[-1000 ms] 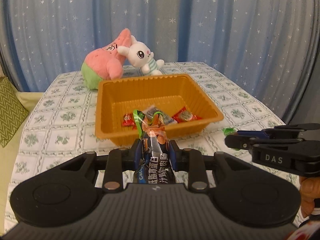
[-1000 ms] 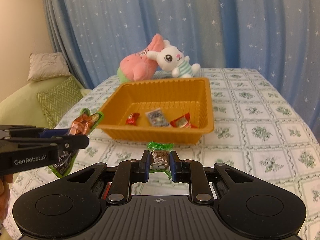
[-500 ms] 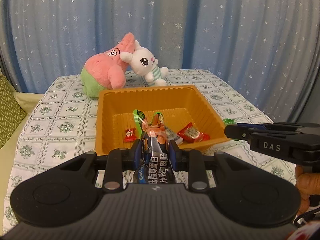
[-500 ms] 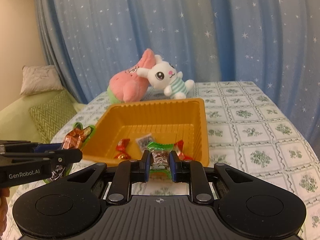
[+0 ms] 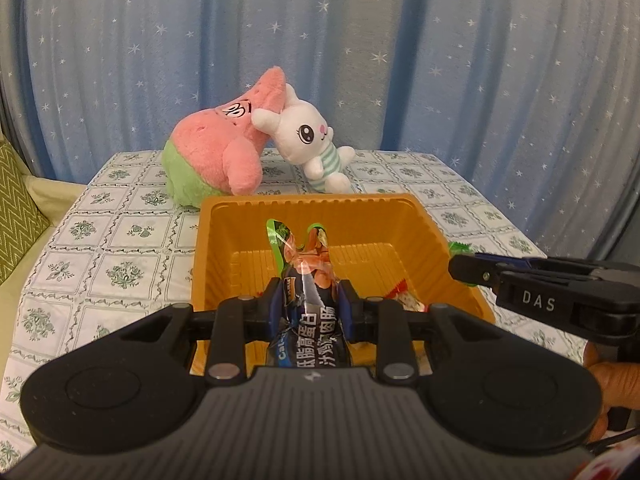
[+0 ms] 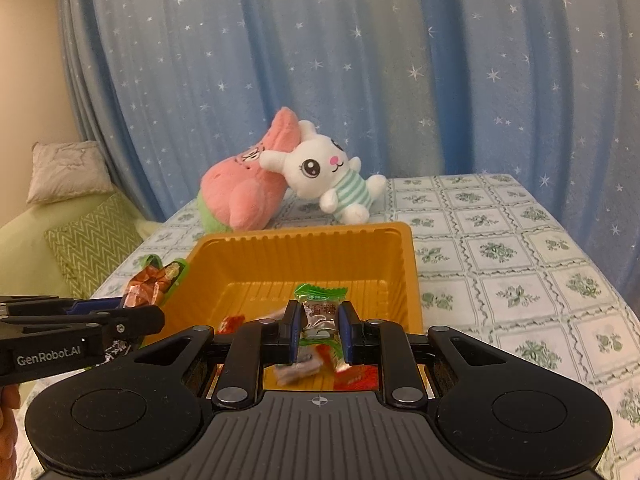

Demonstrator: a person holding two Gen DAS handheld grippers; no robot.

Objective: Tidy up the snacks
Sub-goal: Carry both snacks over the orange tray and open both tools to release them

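My left tool pinches a dark snack packet with green ears at its top, held over the near edge of the orange tray. My right tool pinches a small green-wrapped candy above the tray's floor, where red-wrapped candies lie. The tray sits on the floral tabletop; behind it a pink plush and a white bunny lean together.

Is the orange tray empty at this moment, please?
Not empty: the orange tray holds several small wrapped snacks on its floor, seen below the right gripper.
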